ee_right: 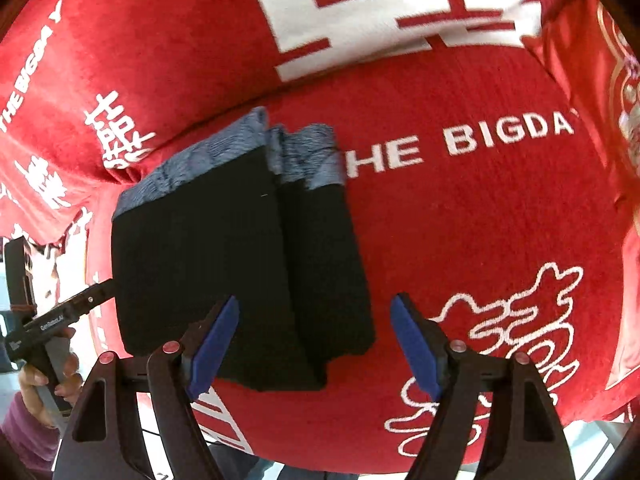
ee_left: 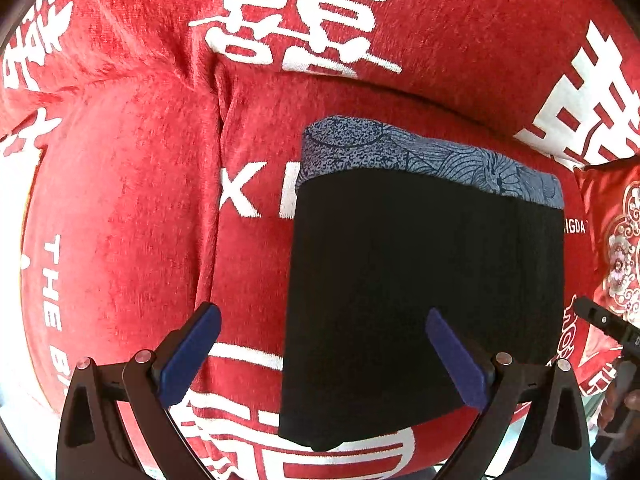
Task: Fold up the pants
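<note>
Both grippers hung above the sofa with jaws spread wide and nothing between them. The left gripper (ee_left: 323, 354) hovered over the near left edge of the folded black pants (ee_left: 424, 288); the right gripper (ee_right: 316, 346) hovered over their near right corner. The pants lay flat on the red cover (ee_right: 480, 220), grey waistband (ee_left: 432, 160) farthest away.

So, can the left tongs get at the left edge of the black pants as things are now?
Probably yes. The left tongs stand open just above the pants, whose left edge lies between the blue pads, and only the red cover is around it; nothing blocks the way.
</note>
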Demonstrator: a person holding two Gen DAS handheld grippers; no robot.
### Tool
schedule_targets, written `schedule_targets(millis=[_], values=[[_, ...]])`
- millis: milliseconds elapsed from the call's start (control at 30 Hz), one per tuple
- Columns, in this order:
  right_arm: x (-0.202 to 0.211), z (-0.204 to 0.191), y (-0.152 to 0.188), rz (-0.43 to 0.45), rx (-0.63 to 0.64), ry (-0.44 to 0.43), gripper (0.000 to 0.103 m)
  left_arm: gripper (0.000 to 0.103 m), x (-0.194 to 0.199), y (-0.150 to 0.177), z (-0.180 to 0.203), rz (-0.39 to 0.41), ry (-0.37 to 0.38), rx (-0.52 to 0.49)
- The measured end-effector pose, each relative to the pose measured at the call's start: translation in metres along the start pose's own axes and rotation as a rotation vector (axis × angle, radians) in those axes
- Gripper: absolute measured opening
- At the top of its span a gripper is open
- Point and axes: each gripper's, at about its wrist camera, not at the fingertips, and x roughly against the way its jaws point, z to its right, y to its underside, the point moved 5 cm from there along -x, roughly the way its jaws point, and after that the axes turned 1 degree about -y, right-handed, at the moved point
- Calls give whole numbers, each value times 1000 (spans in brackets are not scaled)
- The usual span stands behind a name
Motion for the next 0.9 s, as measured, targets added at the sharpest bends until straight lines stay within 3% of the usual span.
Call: schedule_targets(millis=[267,433,567,767,900], values=[[-14,20,-10,-27,-46,-94,84,103,-10,-8,3,-9,-3,-4],[-22,19,-17,-62,-36,-200,85,103,-10,-14,10,2,35,-25],[-31,16,-19,-98,5,-236,86,103,-17,-21,9,-12,59,-46],[-48,19,-28,-145,40,-308,87,103,-36,-31,7,-62,219,-46],[-62,15,-33,-189,54,-455,87,103,-48,-33,12,-77,296,-50]])
